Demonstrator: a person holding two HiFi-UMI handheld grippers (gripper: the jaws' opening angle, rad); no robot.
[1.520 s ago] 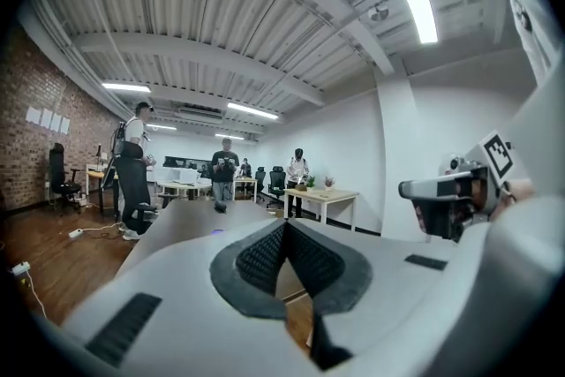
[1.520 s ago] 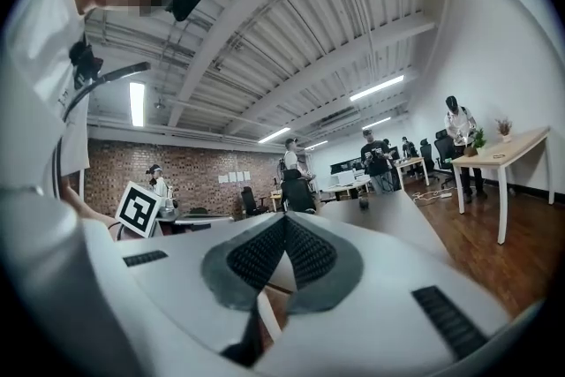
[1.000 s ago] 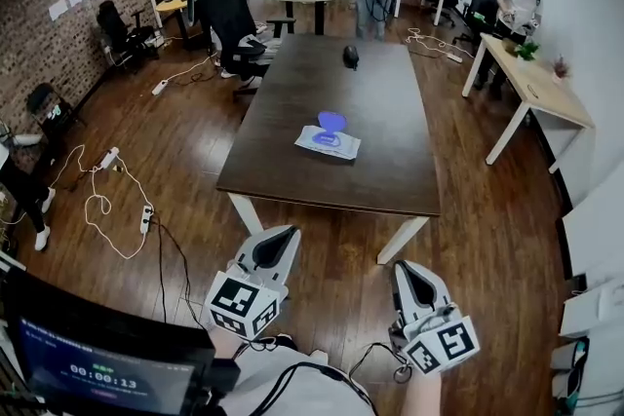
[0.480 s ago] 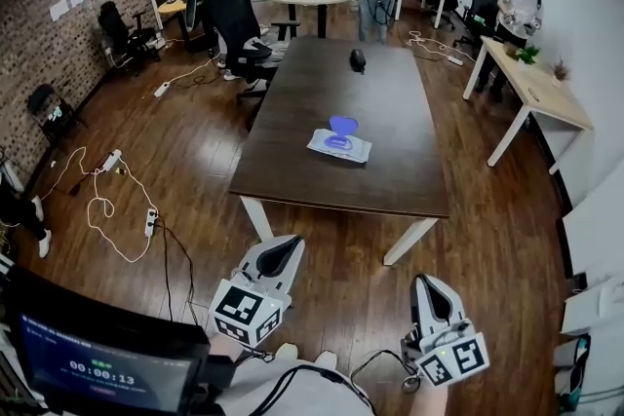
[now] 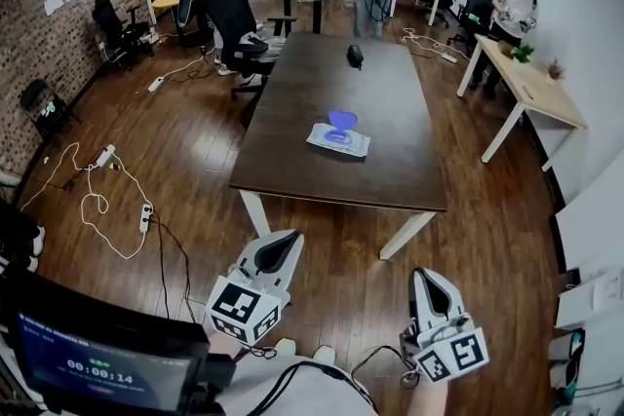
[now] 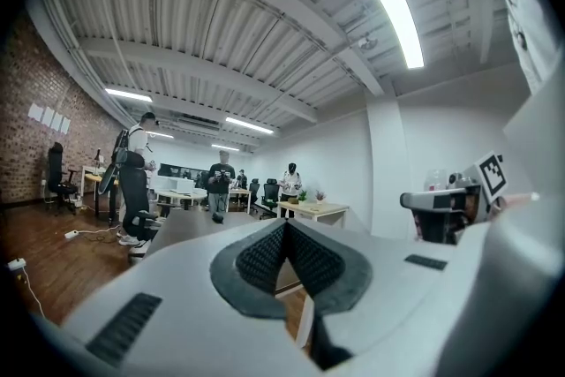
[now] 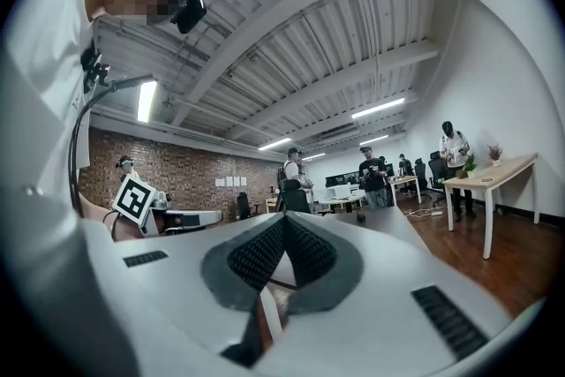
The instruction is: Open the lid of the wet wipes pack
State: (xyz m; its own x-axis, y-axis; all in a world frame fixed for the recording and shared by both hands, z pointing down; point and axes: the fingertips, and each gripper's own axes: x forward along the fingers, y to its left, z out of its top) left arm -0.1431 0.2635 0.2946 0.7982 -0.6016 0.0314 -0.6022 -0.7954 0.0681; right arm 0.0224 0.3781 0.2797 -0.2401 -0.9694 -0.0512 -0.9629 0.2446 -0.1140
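Observation:
The wet wipes pack (image 5: 338,140) lies flat near the middle of the dark table (image 5: 322,185), white with blue print. Its round blue lid (image 5: 341,120) stands raised at the far end. Both grippers hang well short of the table's near edge, over the wooden floor. My left gripper (image 5: 284,242) is shut with nothing in it, and its pads (image 6: 265,256) meet at the tip. My right gripper (image 5: 426,281) is also shut and empty, pads (image 7: 300,252) together. Each gripper shows in the other's view: the right gripper (image 6: 439,201) and the left gripper (image 7: 181,219).
A small black object (image 5: 355,56) sits at the table's far end. A black office chair (image 5: 234,19) stands at the far left corner. Cables and a power strip (image 5: 146,214) lie on the floor to the left. A light desk (image 5: 531,88) stands on the right, and several people stand at the back.
The head view has shifted slightly. The right gripper sits a little lower and further right in the picture. Both grippers stay shut, and the pack lies as before.

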